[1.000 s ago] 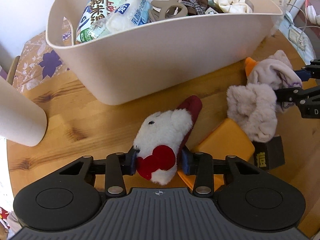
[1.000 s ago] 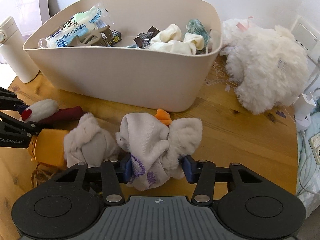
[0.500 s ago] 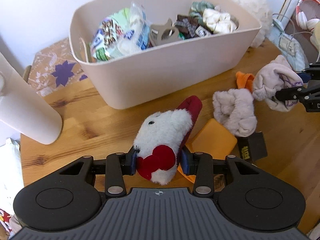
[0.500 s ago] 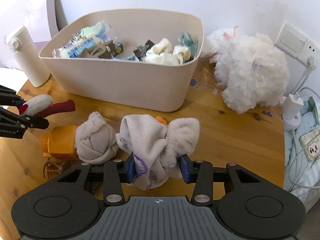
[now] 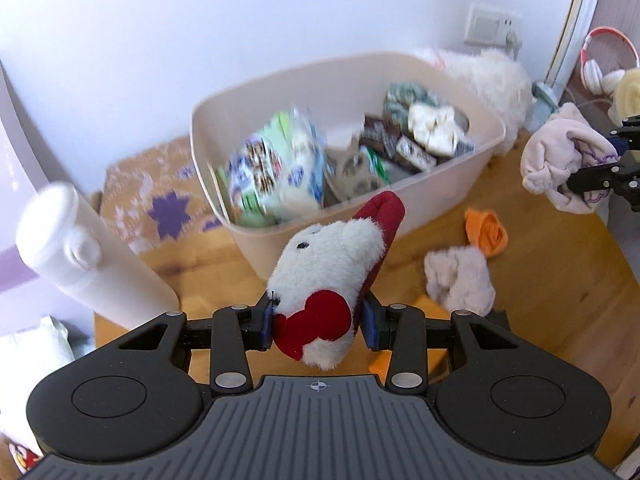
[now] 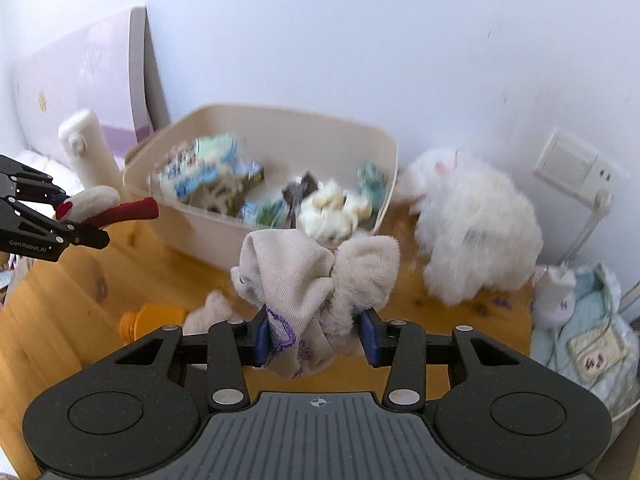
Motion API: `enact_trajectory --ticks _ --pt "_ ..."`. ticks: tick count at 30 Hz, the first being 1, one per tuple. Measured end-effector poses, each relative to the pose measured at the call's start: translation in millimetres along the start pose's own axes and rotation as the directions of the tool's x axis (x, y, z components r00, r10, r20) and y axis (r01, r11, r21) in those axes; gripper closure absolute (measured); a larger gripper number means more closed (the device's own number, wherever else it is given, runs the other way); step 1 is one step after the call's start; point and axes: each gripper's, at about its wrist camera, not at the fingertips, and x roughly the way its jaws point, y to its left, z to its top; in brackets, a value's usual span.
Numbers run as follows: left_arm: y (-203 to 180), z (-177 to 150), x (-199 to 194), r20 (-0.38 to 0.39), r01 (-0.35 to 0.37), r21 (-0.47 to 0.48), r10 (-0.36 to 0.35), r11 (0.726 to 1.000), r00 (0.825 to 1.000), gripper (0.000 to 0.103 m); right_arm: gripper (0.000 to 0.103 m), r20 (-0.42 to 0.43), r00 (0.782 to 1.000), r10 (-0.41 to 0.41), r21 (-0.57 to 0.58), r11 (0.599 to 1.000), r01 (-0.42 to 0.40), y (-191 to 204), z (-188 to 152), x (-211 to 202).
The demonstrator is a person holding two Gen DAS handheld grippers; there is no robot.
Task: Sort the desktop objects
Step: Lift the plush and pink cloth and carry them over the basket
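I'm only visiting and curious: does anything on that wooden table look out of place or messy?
Yes. A crumpled fuzzy sock and an orange rolled sock lie loose on the table beside the beige bin, not in it. A big white plush slumps against the wall behind the bin.

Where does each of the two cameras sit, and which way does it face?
Left wrist: rides on the left gripper, looks forward and down over its fingers, shut on the white and red plush toy, toward the beige bin.
Right wrist: rides on the right gripper, shut on the grey cloth bundle, facing the same bin.
Both views share the bin, the wooden table and the other gripper.
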Motion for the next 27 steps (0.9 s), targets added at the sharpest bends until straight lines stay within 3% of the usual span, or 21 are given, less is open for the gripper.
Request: enact_trajectory --ticks 17,27 --pt "2 85 -10 0.146 -0.065 0.043 0.058 0.997 0.988 0.061 0.062 0.147 0.988 -0.049 -0.025 0.998 0.053 -18 58 -8" --pt "-14 119 28 0.125 -0.134 0.058 0.126 0.989 0.984 0.060 0.062 0.139 0.989 -0.053 -0.003 0.999 0.054 -14 87 31"
